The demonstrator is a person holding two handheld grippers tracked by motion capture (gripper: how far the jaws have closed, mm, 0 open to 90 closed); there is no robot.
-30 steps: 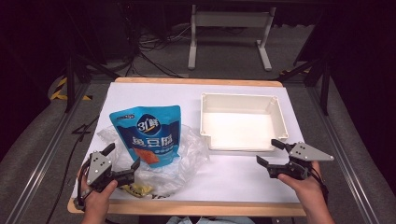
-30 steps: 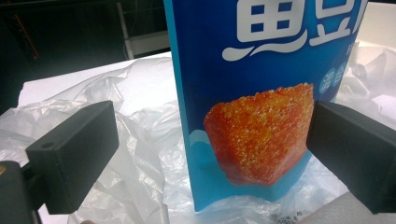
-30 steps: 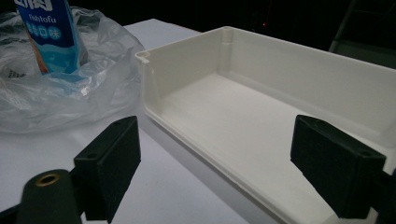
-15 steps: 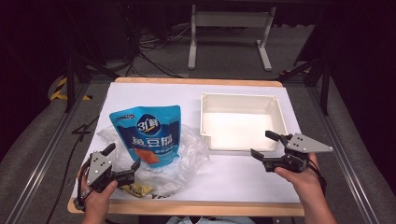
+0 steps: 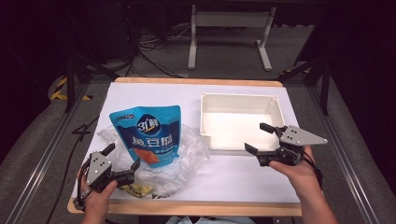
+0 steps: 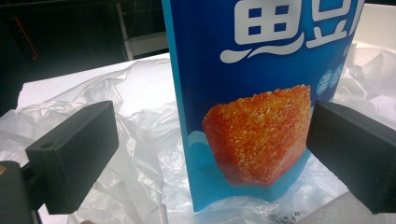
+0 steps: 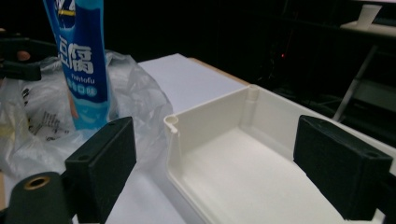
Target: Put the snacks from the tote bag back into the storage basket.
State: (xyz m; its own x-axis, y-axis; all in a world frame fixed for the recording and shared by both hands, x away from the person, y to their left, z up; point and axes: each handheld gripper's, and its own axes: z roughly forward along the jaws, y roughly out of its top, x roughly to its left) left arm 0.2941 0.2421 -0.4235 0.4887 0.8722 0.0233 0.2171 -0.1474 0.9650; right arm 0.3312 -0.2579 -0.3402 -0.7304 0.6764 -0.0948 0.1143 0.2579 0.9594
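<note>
High view: a blue pouch [image 5: 149, 135] was seen lying on a clear bag [image 5: 187, 154] at the counter's [image 5: 243, 177] left. "hintofu" could be read on it in the right gripper view. The left tongs [image 5: 122, 162] were spread around its lower end, untouched. The right tongs [image 5: 261, 138], just widened and empty, were held over the white tray's [image 5: 240, 99] near corner.
</note>
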